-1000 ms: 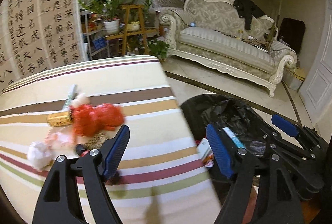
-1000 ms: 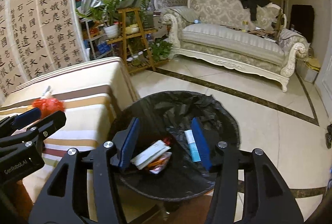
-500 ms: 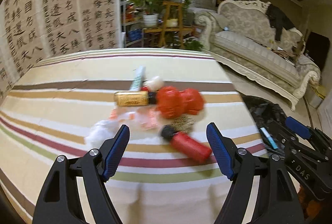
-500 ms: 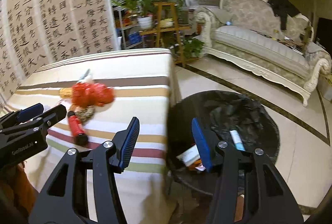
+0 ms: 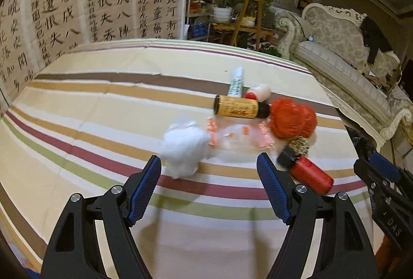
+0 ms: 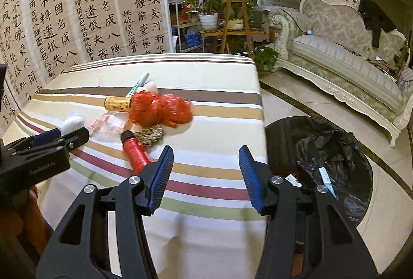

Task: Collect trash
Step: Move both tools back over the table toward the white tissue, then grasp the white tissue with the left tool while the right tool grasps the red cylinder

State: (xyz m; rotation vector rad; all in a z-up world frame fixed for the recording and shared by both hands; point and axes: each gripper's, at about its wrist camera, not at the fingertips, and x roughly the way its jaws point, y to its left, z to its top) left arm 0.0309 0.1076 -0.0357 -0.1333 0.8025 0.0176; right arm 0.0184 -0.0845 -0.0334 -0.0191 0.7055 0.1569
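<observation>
Two grippers are in your hands, and both stand open with nothing between the pads; your left gripper point(image 5: 209, 183) has its jaws spread wide at the bottom middle of its own view, and your right gripper point(image 6: 205, 175) is parted less widely, over bare striped cloth near the table's right edge.

Several pieces of trash lie clustered on the striped tablecloth point(image 5: 90, 108); in the left wrist view a white crumpled tissue point(image 5: 183, 147) sits just above the left gripper's left finger, near the frame's centre; to its right lies a clear wrapper with orange print point(image 5: 237, 135), touching the tissue's edge; above that rests a yellow bottle with a black cap point(image 5: 237, 108), lying on its side; a green-and-white tube point(image 5: 236, 81) points toward the upper middle; a crumpled red plastic bag point(image 5: 293, 120) sits right of centre, and below it a small brown woven piece point(image 5: 299, 143) and a red bottle with a black cap point(image 5: 306, 172), lying just beside the right finger's tip.

In the right wrist view the black-lined trash bin point(image 6: 333, 147) stands on the floor at the lower right, just beside the table's edge; some discarded items already lie inside it, partly hidden by your gripper.
</observation>
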